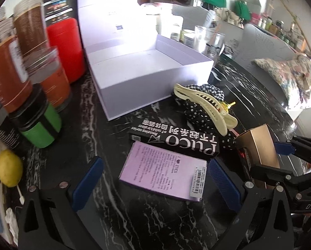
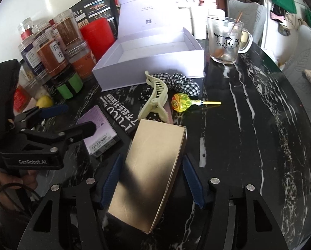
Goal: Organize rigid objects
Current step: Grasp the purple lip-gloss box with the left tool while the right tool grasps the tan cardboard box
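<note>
**Inspector:** Two claws in play. The right claw straddles the gold box. Its left pad sits at the box's left face, while a sliver of counter shows between the right pad and the right edge. I record it as not yet clamped, jaws partway in.

**Assistant:** And the left claw?

**Inspector:** Released, jaws wide, poised over the lilac card box, which lies flat on the black marble counter just near of the black PUCO carton.

**Assistant:** Destination?

**Inspector:** Presumably the open white box at the far side, lid raised, interior bare.

**Assistant:** Advice for the grip?

**Inspector:** Square the pads on the gold box's long faces before closing, since it lies skewed between them. Close evenly, lift straight, and clear the cream hair claw clip touching its far end. Beyond that lie the lollipop and gingham scrunchie; these look soft or loose, so avoid dragging them.
</note>
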`<state>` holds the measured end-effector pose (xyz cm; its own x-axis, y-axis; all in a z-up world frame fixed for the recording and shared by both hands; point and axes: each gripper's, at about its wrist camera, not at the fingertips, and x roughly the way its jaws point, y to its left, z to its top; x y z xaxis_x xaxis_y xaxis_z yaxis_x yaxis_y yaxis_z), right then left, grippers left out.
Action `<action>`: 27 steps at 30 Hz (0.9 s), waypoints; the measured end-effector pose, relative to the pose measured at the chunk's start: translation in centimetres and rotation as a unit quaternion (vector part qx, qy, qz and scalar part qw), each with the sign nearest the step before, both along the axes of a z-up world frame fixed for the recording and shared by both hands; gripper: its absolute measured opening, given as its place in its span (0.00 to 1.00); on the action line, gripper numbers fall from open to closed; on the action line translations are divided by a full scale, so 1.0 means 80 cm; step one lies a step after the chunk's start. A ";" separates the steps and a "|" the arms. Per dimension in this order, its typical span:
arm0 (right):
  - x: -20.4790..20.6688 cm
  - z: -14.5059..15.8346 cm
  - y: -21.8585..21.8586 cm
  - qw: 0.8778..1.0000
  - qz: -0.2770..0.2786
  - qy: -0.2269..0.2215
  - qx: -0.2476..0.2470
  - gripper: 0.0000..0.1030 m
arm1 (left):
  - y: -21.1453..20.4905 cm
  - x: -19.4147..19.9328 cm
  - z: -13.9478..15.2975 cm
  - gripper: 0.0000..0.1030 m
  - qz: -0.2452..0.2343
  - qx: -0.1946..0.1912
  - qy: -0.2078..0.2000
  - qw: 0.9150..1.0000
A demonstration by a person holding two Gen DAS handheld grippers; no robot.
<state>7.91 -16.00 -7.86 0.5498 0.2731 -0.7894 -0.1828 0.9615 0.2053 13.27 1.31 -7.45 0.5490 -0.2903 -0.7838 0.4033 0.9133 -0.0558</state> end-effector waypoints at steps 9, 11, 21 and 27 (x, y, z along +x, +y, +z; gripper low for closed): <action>0.004 0.002 -0.006 1.000 0.000 -0.004 -0.006 0.59 | -0.020 0.010 -0.018 1.00 -0.047 0.029 0.034 0.998; 0.004 0.002 -0.006 1.000 0.002 -0.005 -0.011 0.59 | -0.024 0.009 -0.023 1.00 -0.058 0.033 0.042 0.997; 0.002 0.002 -0.021 1.000 -0.006 0.002 -0.015 0.63 | -0.030 0.006 -0.035 1.00 -0.068 0.035 0.030 0.997; -0.005 0.000 -0.019 1.000 -0.006 0.009 -0.030 0.67 | -0.030 -0.001 -0.034 0.92 -0.066 0.028 0.016 0.997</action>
